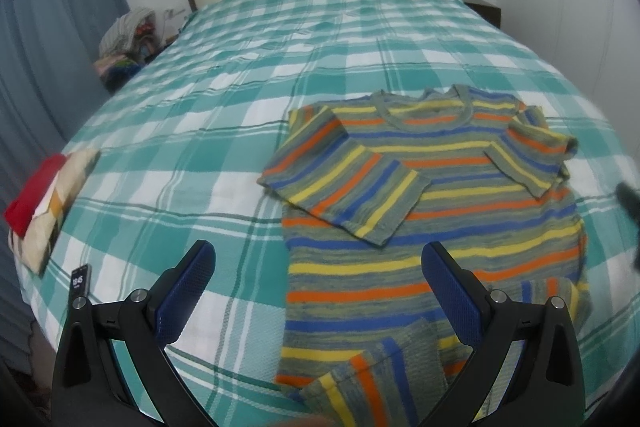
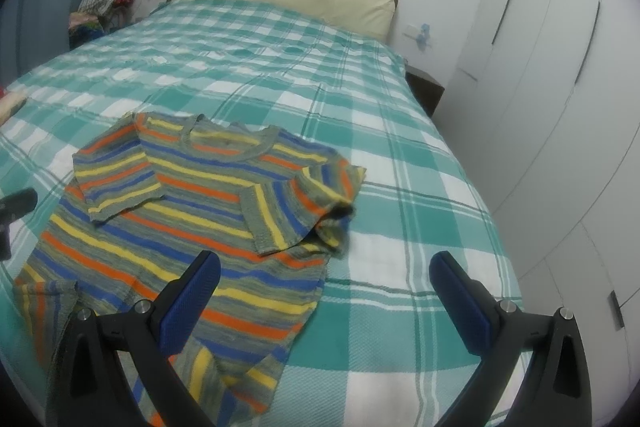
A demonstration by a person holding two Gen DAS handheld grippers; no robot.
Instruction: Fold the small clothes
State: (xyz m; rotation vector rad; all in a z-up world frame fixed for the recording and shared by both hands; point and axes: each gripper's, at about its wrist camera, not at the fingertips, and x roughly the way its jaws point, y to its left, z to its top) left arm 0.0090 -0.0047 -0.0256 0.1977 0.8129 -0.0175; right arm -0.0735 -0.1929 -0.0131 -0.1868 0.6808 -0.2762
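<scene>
Striped shirt (image 1: 460, 195) flat on bedspread (image 1: 240, 75) — sleeves folded in, hem rumpled.

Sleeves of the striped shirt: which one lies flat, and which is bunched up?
The left-side sleeve lies flat across the striped shirt. The right-side sleeve is bunched, its cuff gaping open at the shirt's edge.
</scene>
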